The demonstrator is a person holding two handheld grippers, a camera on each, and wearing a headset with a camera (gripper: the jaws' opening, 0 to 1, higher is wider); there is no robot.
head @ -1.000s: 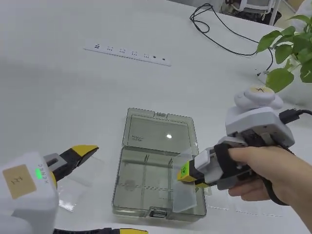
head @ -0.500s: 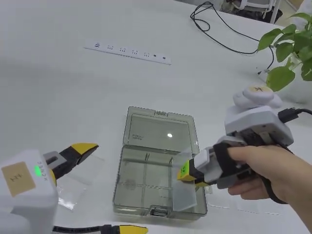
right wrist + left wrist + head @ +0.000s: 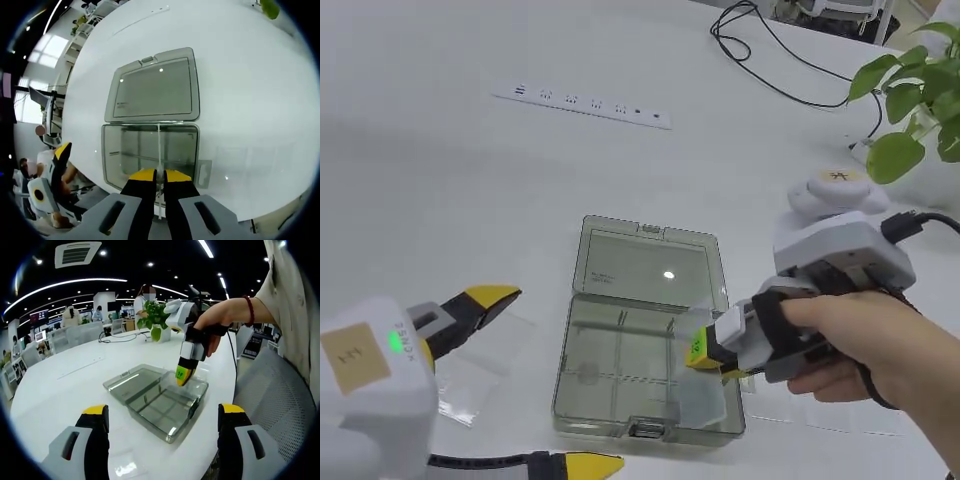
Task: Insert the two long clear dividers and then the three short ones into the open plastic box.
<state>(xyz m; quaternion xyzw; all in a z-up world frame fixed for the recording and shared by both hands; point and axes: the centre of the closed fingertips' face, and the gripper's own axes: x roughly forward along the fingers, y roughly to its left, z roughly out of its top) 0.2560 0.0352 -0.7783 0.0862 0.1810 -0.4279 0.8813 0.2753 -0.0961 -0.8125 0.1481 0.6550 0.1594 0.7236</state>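
The open clear plastic box (image 3: 572,400) lies mid-table with its lid (image 3: 650,265) folded back, and clear dividers stand inside it. My right gripper (image 3: 705,352) hovers over the box's right side, shut on a clear divider (image 3: 159,145). That divider, edge-on in the right gripper view, reaches down into the box (image 3: 112,150). In the same view the right gripper (image 3: 159,176) has its jaws pressed together. The left gripper (image 3: 565,380) waits open to the left of the box, holding nothing. From the left gripper view, the left gripper (image 3: 162,410) faces the box (image 3: 150,405) and the right gripper (image 3: 183,374).
Loose clear dividers lie on the table left of the box (image 3: 470,385) and right of it (image 3: 820,420). A white power strip (image 3: 582,107), a black cable (image 3: 770,70) and a green plant (image 3: 910,100) sit farther back. People stand in the background of the left gripper view.
The right gripper has lowered its clear divider further into the box's right side, so less of the sheet shows above the rim. The left gripper has hardly moved.
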